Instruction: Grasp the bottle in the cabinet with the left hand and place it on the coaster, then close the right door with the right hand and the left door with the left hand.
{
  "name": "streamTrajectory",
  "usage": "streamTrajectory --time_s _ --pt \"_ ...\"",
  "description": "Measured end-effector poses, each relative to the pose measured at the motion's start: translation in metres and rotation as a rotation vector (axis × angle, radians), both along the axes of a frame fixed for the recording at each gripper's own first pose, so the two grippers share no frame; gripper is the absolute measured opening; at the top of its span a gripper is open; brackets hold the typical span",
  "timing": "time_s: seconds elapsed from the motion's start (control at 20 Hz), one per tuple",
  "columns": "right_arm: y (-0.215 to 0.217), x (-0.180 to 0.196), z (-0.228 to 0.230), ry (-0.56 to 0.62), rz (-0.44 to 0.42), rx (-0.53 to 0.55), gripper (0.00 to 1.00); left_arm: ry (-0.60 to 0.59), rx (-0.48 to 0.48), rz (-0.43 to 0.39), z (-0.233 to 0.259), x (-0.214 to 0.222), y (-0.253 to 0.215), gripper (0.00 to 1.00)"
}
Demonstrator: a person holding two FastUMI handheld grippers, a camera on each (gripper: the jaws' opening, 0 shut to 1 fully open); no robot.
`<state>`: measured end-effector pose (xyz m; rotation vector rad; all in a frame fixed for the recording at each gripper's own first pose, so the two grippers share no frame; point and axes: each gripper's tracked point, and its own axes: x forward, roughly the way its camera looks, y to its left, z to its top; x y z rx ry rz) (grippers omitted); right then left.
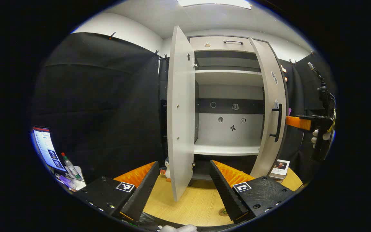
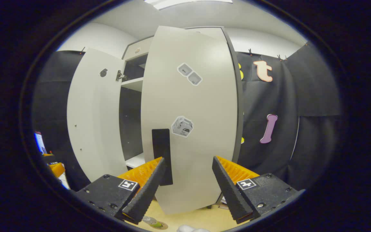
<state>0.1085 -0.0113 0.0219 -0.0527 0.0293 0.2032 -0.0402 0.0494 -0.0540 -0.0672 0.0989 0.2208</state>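
Note:
The grey cabinet [image 1: 229, 77] stands on a wooden table with both doors swung out. Its lower shelf [image 1: 227, 149] is bare. My left gripper [image 1: 185, 190] is open and low over the table, with the edge of the left door [image 1: 179, 112] just beyond its fingers. My right gripper [image 2: 187, 190] is open, close to the outer face of the right door [image 2: 192, 106] beside its black handle [image 2: 162, 154]. In the left gripper view that right gripper [image 1: 288, 120] sits behind the right door [image 1: 271, 112]. A bottle with a green top [image 2: 155, 223] stands on a round coaster [image 1: 224, 211] on the table.
A lit screen [image 1: 45, 148] and small bottles [image 1: 71, 167] sit at the table's left. A small penguin figure [image 1: 167, 169] stands by the left door's foot. A small box [image 1: 280, 169] lies beside the right door. Black cloth walls surround the booth.

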Motion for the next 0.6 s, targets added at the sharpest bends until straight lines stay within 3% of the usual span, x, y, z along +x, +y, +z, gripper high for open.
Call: streamTrajectory --time_s 0.2,0.25,0.3,0.35,0.6 --pt "-0.006 -0.013 0.0 -0.001 -0.025 0.0 0.94 -0.009 0.0 -0.045 -0.001 0.004 -0.003 0.95" --pt "-0.007 -0.017 -0.001 0.003 -0.032 0.0 0.97 -0.012 -0.001 -0.058 0.0 0.006 -0.004 1.0" --pt "-0.008 -0.022 -0.004 0.006 -0.039 0.0 0.94 -0.014 -0.002 -0.07 -0.001 0.009 -0.004 0.95" --pt "-0.011 -0.026 -0.006 0.01 -0.051 -0.003 0.97 -0.016 -0.003 -0.082 0.0 0.013 -0.005 0.95" --pt "-0.02 -0.043 -0.033 0.059 -0.104 -0.005 0.94 -0.033 -0.009 -0.131 0.004 0.021 0.0 0.95"
